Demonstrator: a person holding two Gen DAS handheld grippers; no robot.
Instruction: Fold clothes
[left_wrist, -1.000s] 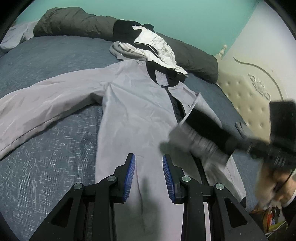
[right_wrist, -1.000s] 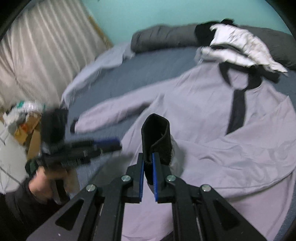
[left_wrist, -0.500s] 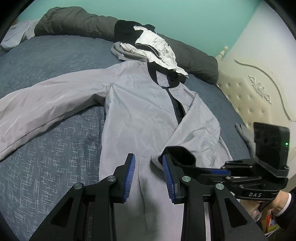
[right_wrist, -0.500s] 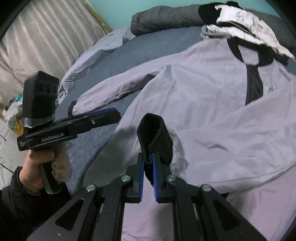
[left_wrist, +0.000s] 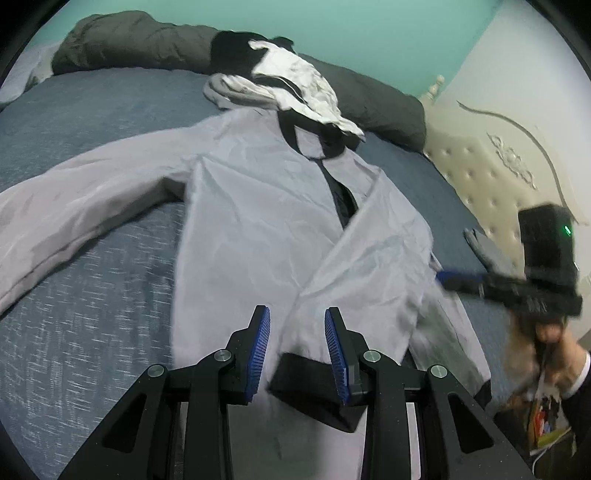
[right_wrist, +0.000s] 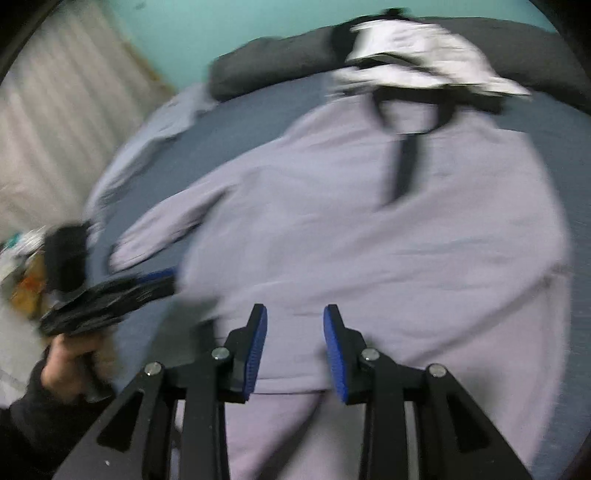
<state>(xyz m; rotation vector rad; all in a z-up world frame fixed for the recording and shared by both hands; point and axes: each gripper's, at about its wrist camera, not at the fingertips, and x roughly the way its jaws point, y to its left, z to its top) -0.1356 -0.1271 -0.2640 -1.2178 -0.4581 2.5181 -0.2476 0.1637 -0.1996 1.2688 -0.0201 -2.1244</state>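
A light grey jacket (left_wrist: 258, 221) with a black collar and zip lies spread on the blue bed (left_wrist: 92, 110). Its right sleeve (left_wrist: 373, 258) is folded across the body, and the black cuff (left_wrist: 314, 391) lies just below my left gripper (left_wrist: 297, 350), which is open and empty above it. The left sleeve (left_wrist: 74, 206) stretches out to the left. My right gripper (right_wrist: 295, 350) is open and empty over the jacket's lower part (right_wrist: 369, 258); this view is blurred. It also shows in the left wrist view (left_wrist: 458, 282) at the right.
A pile of white, grey and black clothes (left_wrist: 288, 85) lies past the collar. A dark rolled duvet (left_wrist: 140, 44) runs along the green wall. A cream padded headboard (left_wrist: 491, 173) stands at the right. The left hand-held gripper (right_wrist: 110, 291) shows in the right wrist view.
The right gripper has let go of the black cuff, opened and pulled away to the right. The folded sleeve now lies across the jacket. The left gripper stays open.
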